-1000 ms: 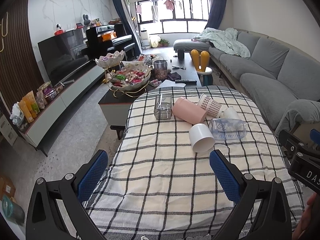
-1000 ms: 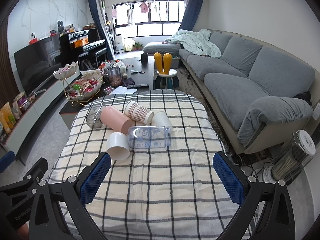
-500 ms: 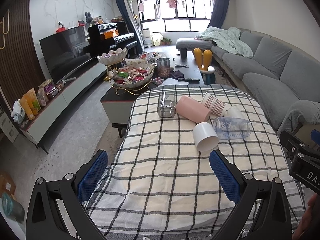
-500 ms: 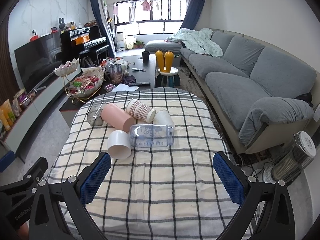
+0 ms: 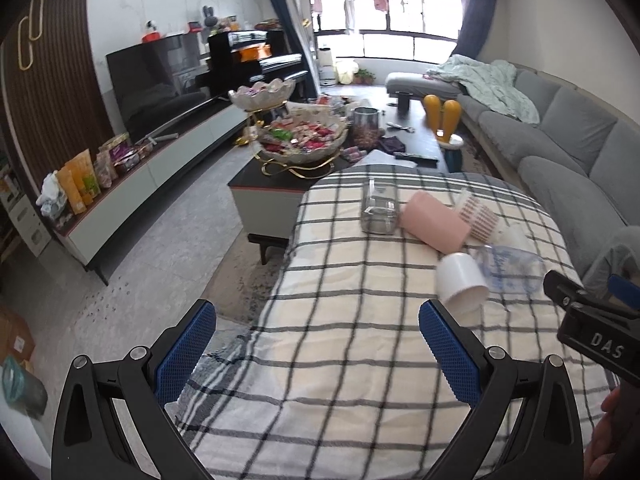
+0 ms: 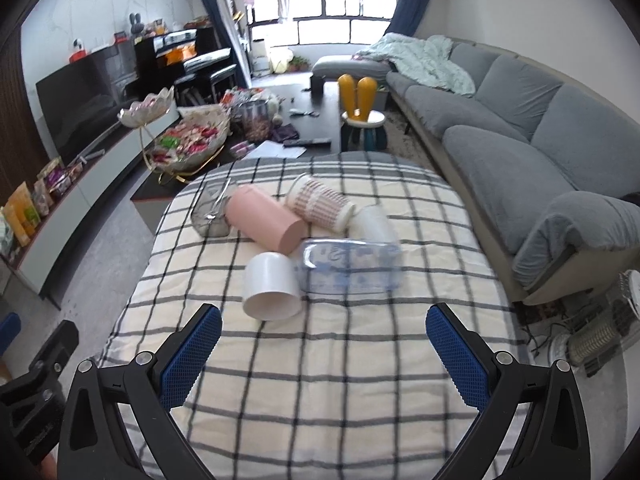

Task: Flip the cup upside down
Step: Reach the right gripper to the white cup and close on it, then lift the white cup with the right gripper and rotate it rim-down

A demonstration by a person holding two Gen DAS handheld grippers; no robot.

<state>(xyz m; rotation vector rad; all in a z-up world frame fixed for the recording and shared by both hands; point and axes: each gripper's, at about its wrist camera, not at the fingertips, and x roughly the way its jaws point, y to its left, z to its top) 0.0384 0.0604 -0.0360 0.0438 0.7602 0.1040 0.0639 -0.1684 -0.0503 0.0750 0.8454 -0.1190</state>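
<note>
Six cups lie clustered toward the far side of a worktop (image 6: 320, 380) draped in a black-and-cream checked cloth. The white cup (image 6: 271, 285) rests on its side nearest the cameras, its open mouth facing them, touching a clear cup with blue print (image 6: 348, 266) to its right. Behind them lie a pink cup (image 6: 264, 222), a checked-pattern cup (image 6: 320, 204), a small clear glass (image 6: 210, 212) and a pale cup (image 6: 374, 222), all tipped over. The right claw (image 6: 324, 352) hangs above the cloth just short of the white cup, its blue-padded fingers spread wide and empty. The left claw (image 5: 316, 350), likewise spread and empty, hovers over the worktop's near left edge.
</note>
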